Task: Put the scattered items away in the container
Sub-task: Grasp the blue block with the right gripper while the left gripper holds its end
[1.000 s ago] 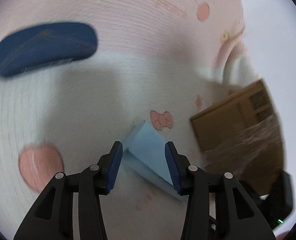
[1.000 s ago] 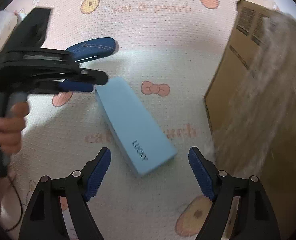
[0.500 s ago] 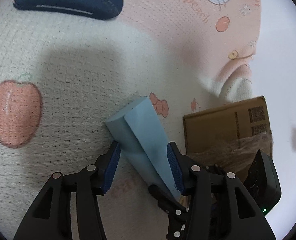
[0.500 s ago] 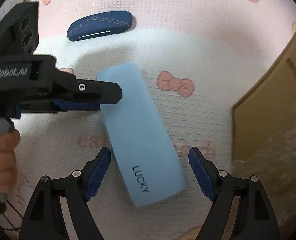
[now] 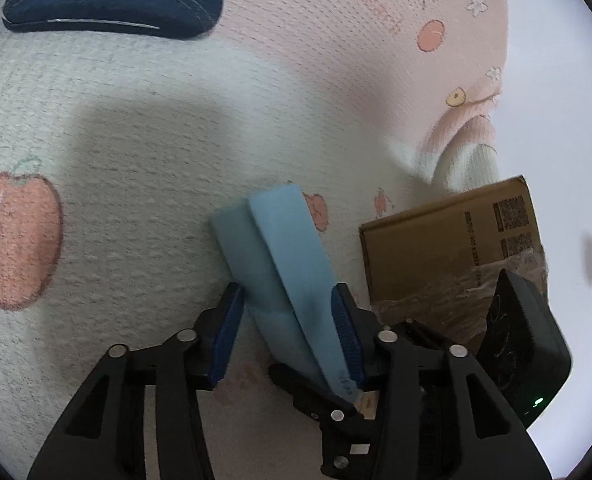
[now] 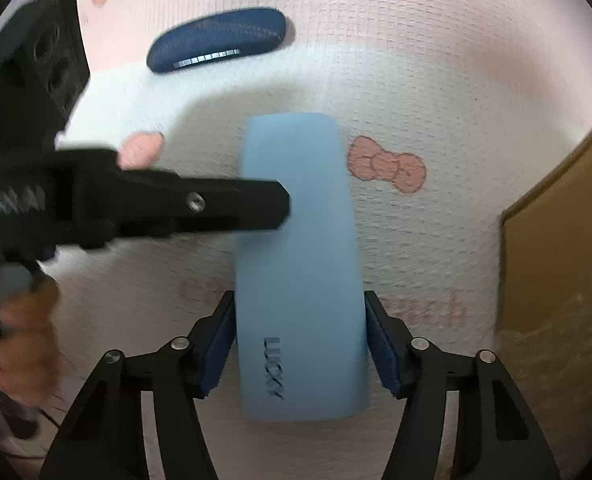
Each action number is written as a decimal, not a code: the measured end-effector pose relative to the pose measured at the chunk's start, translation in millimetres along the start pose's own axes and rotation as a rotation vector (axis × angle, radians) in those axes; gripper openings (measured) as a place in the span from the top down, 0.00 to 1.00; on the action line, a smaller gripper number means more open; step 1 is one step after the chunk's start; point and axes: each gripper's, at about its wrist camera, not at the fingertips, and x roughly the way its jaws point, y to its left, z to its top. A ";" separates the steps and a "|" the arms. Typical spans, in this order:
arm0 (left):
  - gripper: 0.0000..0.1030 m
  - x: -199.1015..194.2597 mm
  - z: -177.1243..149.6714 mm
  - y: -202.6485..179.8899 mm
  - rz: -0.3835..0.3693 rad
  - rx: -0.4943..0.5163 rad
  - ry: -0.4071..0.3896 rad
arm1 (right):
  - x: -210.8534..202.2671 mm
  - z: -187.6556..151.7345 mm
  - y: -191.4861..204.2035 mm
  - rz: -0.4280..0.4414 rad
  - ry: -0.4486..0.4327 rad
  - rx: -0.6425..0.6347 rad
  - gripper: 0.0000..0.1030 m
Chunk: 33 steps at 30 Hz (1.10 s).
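surface: pink cartoon-print mat (image 6: 436,60)
light blue case (image 6: 300,264): flat on mat, beside cardboard box (image 5: 448,252)
right claw (image 6: 300,344): clamped on case sides
left claw (image 5: 288,336): straddling case, left pad apart
denim case (image 6: 220,40): farther back

A soft mat (image 5: 144,152) is spread out, with a peach (image 5: 14,240) printed at nine o'clock.

The matt, smooth light-blue rectangular case (image 6: 300,264) lies on a rough, woven printed cloth mat (image 6: 416,80), with a stitched dark-blue denim oval pouch (image 6: 220,38) at eleven o'clock and a plain brown cardboard box (image 5: 448,248) at three.
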 end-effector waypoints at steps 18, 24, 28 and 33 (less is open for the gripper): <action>0.76 -69.9 -3.4 -105.2 -0.018 0.244 -0.183 | -92.7 27.0 10.8 0.046 -0.198 0.066 0.44; 0.76 -66.1 -3.1 -68.4 0.082 0.129 -0.153 | -81.1 7.6 -7.5 0.077 -0.165 0.156 0.43; 0.76 -58.4 -16.4 -33.8 0.069 0.027 -0.071 | -77.0 -6.5 -7.4 0.083 -0.126 0.183 0.43; 0.50 -36.4 -27.8 -6.2 0.024 -0.064 0.031 | -69.9 -36.0 -0.9 0.063 -0.053 0.153 0.43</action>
